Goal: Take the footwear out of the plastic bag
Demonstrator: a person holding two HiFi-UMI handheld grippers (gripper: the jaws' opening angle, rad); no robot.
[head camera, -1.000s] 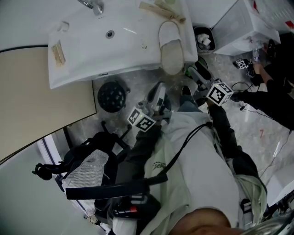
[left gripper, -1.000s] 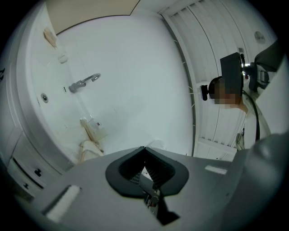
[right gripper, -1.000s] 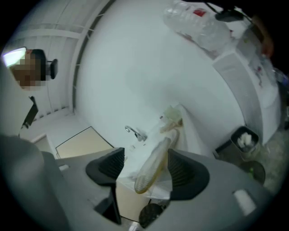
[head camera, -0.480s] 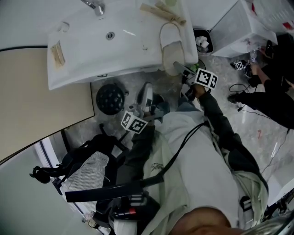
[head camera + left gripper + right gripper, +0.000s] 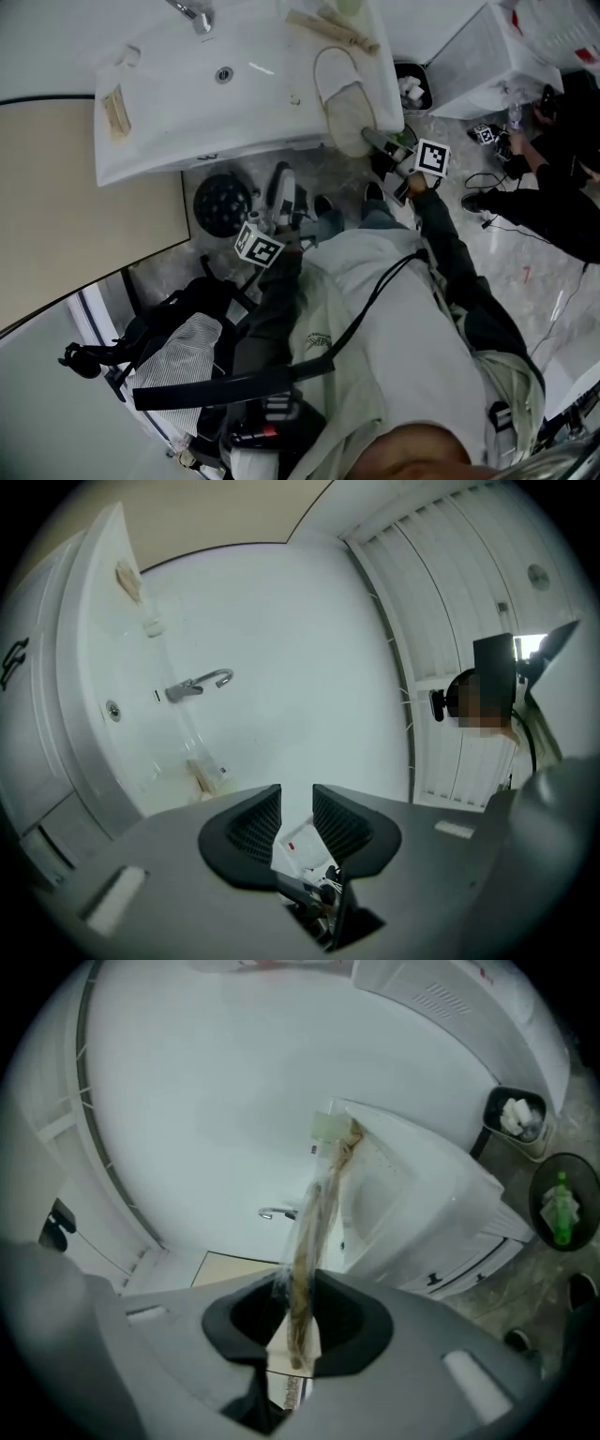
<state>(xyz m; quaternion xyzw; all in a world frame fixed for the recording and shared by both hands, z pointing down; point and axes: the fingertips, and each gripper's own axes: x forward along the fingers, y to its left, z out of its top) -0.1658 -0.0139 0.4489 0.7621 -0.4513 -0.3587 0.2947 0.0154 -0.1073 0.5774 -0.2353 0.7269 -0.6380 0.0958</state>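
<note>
Head view looks down on a white sink (image 5: pixel 187 103) with its tap (image 5: pixel 192 11) at the top edge; under the sink's front edge a black round thing (image 5: pixel 222 200) sits on the marbled floor (image 5: pixel 525 272). Just right of that, the left claw (image 5: pixel 279 176) is held over the floor and aims toward the sink front, clear of everything. In the left gripper view its jaws have just been opening and now stand a narrow gap apart, with nothing gripped between the pads. Further right, the slipper (image 5: pixel 342 94) lies along the sink's right rim, its near end hanging over the front corner. The right claw (image 5: pixel 373 141) meets that overhanging end. In the right gripper view its jaws have just been closing and now pinch the slipper, which shows edge-on as a thin beige strip running up from between the pads, with what looks like clear plastic film along it. Beyond the sink's corner stands a small bin (image 5: pixel 412 82), and another person (image 5: pixel 553 197) in dark clothes crouches at the far right.
</note>
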